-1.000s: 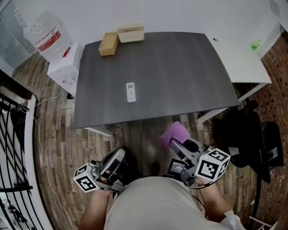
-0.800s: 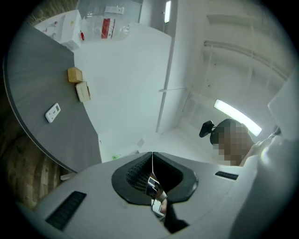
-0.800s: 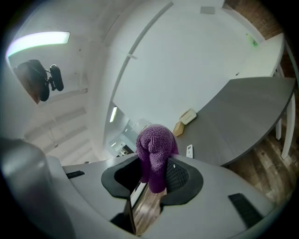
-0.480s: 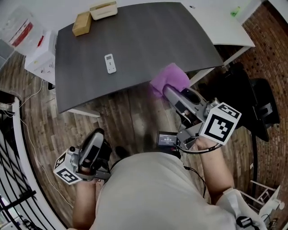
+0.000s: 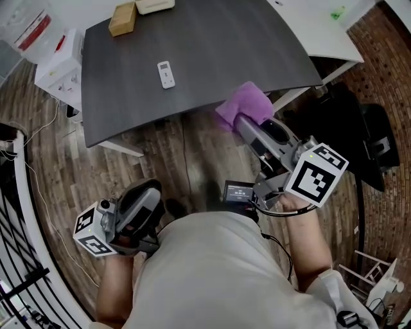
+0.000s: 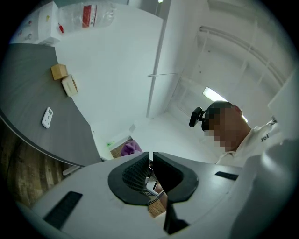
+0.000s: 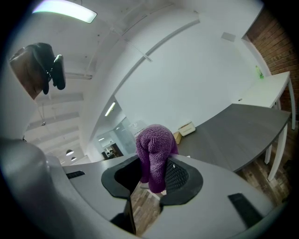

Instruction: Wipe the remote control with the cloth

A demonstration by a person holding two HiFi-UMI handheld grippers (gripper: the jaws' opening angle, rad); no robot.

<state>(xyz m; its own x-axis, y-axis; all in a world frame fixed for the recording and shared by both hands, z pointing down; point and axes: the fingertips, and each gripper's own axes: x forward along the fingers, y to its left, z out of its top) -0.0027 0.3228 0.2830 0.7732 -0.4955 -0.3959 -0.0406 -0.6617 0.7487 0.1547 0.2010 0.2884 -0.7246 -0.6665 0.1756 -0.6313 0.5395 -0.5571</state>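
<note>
The white remote control [image 5: 166, 74] lies flat on the dark grey table [image 5: 225, 45], left of its middle; the left gripper view also shows the remote control [image 6: 47, 117]. My right gripper [image 5: 244, 122] is shut on a purple cloth [image 5: 247, 105] and holds it over the table's near edge, well right of the remote. The cloth [image 7: 153, 151] bulges up from between the jaws. My left gripper [image 5: 153, 190] hangs low by the person's body over the floor, and its jaws [image 6: 151, 161] are shut with nothing between them.
A cardboard box [image 5: 122, 18] and a pale box [image 5: 154, 5] sit at the table's far edge. A white water dispenser [image 5: 58, 67] stands left of the table, a white desk [image 5: 321, 29] to its right, a black chair [image 5: 363, 135] beside that, and a black railing [image 5: 13, 244] at far left.
The right gripper has lifted the cloth from over the floor up to the table's near edge. The left gripper has risen a little and stays shut.
</note>
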